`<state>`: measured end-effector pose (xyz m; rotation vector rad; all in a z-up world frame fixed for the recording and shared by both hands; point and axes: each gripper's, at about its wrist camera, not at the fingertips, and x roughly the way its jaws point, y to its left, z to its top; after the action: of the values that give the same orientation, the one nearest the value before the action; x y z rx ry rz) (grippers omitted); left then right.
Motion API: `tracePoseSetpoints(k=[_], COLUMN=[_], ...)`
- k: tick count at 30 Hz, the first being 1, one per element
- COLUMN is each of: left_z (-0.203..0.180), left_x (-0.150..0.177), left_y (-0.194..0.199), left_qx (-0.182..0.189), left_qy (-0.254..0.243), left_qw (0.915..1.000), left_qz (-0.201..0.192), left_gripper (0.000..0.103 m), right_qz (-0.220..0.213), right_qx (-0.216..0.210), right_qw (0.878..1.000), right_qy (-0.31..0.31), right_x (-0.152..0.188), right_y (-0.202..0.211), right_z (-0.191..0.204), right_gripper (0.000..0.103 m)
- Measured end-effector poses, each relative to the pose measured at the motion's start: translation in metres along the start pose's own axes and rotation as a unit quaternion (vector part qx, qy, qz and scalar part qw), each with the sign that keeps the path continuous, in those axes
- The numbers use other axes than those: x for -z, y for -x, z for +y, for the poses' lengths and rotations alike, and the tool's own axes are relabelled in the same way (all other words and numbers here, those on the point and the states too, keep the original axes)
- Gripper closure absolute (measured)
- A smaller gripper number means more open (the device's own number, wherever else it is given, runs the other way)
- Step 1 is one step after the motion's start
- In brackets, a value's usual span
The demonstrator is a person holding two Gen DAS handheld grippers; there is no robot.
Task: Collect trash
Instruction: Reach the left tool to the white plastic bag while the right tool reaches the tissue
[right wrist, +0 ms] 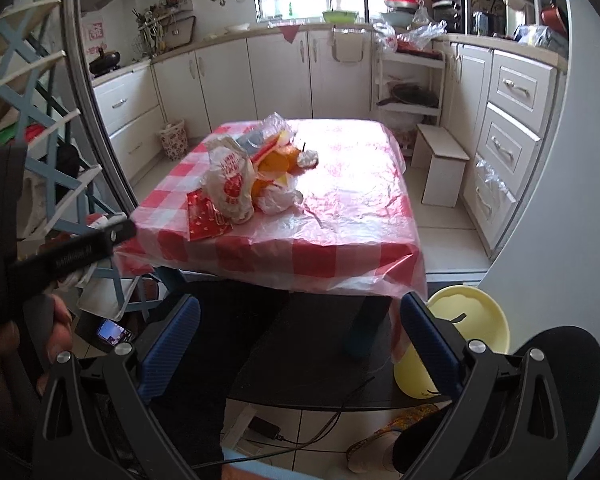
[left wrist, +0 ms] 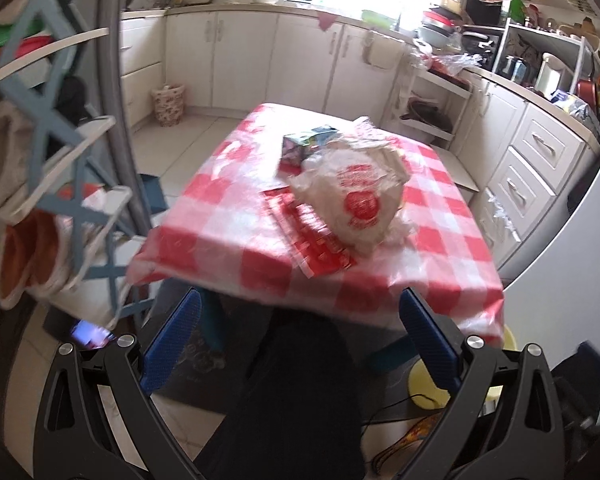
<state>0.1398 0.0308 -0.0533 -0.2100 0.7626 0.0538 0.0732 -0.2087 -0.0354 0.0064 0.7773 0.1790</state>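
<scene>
A pile of trash lies on the table with the red-and-white checked cloth (left wrist: 228, 208) (right wrist: 360, 216). It holds a white plastic bag with red print (left wrist: 352, 192) (right wrist: 230, 184), a flat red wrapper (left wrist: 312, 236) (right wrist: 206, 214), a small printed carton (left wrist: 296, 152), orange peel (right wrist: 278, 164) and crumpled white plastic (right wrist: 280, 200). My left gripper (left wrist: 300, 344) is open, held below and in front of the table's near edge, nothing between its blue pads (left wrist: 172, 340). My right gripper (right wrist: 300, 344) is open too, equally short of the table. A yellow bin (right wrist: 460, 336) (left wrist: 428, 384) stands on the floor at the table's right corner.
A blue-and-white folding rack (left wrist: 60, 184) (right wrist: 40, 128) crowds the left. White kitchen cabinets (right wrist: 508, 136) run along the back and right. A white step stool (right wrist: 440, 168) stands right of the table, a patterned basket (right wrist: 174, 138) behind it. A phone (right wrist: 114, 334) and cables lie on the floor.
</scene>
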Motion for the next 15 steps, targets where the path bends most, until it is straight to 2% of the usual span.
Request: tracePoseSetpoints(k=[5,15], left_z=[-0.035,-0.097], left_x=[-0.017,-0.037], left_y=[-0.043,-0.138], left_qx=[0.005,-0.051], left_qy=[-0.042,-0.095], left_qw=[0.9991,0.9942], left_qz=[0.005,0.011], left_gripper=[0.008,0.008], right_qz=[0.024,0.055], right_qx=[-0.003,-0.003], right_qw=[1.000,0.998], right_qy=[0.011,-0.025], right_x=[0.003,0.006], right_y=[-0.025,-0.055], right_z=[0.004,-0.024], right_gripper=[0.007,0.007])
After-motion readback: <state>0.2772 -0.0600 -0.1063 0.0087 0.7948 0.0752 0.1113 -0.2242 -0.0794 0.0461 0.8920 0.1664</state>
